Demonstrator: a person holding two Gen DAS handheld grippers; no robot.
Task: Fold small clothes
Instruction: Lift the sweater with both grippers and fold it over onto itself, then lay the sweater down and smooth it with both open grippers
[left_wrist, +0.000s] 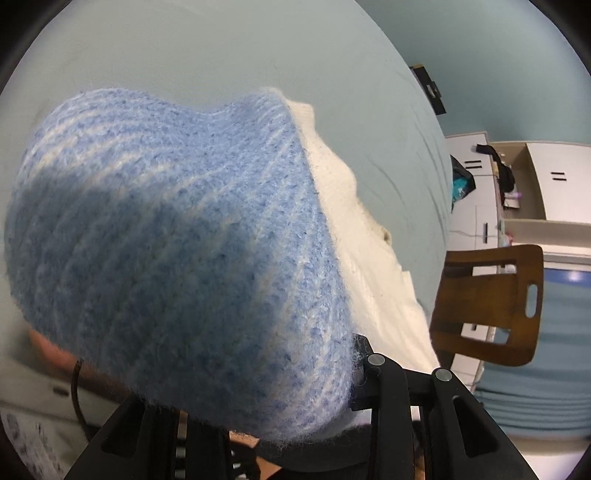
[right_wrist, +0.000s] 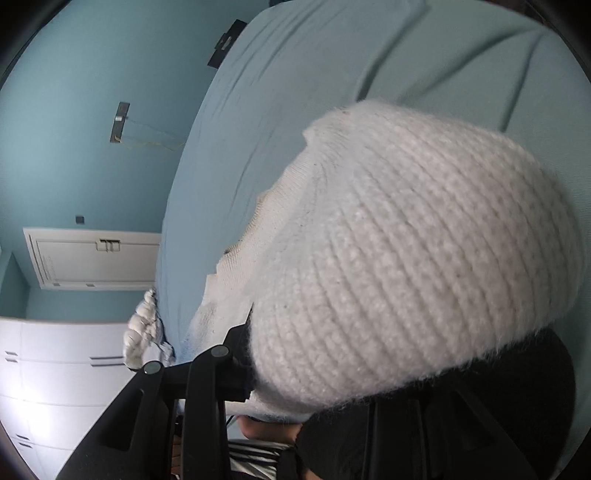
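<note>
Knitwear (left_wrist: 177, 229), raised above the bed (left_wrist: 221, 55), bunches over both tongs, left (left_wrist: 258, 424) and right (right_wrist: 332, 398), each narrowly closed on it; fuzzy yarn could slip out, spoiling the fold.

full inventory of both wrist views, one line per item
knit garment: 1, blue and white, lifted over the bed, held at two edges
bed sheet: 1, pale teal, beneath the garment
chair: 1, brown wood, beside the bed
cabinets: several, white, along the teal wall
knit bundle: 1, white, at the bed's edge
left gripper: 1, black, shut on the blue side
right gripper: 1, black, shut on the white side
</note>
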